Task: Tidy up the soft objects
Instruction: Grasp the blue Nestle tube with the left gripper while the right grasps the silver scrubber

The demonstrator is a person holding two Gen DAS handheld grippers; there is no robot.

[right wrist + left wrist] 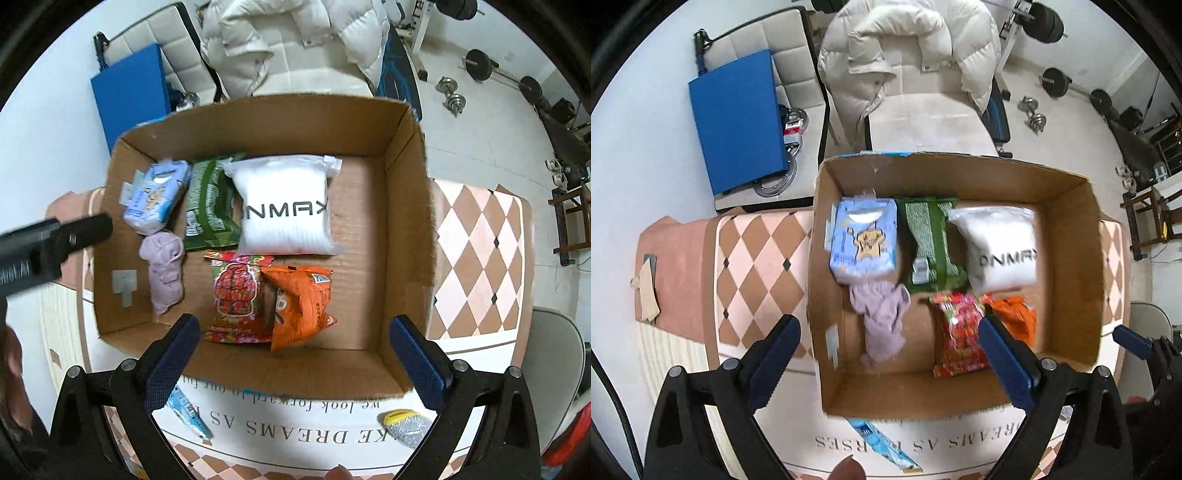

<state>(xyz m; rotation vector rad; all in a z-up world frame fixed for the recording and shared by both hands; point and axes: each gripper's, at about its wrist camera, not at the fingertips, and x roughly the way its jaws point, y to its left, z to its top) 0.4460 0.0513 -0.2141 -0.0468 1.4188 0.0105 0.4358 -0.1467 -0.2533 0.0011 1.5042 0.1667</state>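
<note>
An open cardboard box (1071,236) (406,229) sits on a patterned cloth. Inside lie a light blue tissue pack (862,240) (157,199), a green packet (929,243) (210,206), a white pouch (997,247) (284,206), a lilac cloth (882,321) (164,269), a red floral packet (956,332) (236,295) and an orange packet (1015,317) (299,302). My left gripper (890,362) is open and empty above the box's near left part. My right gripper (295,362) is open and empty above the box's near edge.
A blue wrapper (188,413) (886,446) and a silver and yellow scrubber (406,424) lie on the cloth in front of the box. Behind stand a chair with a white puffer jacket (908,51), a blue pad (738,122) and dumbbells (1034,114).
</note>
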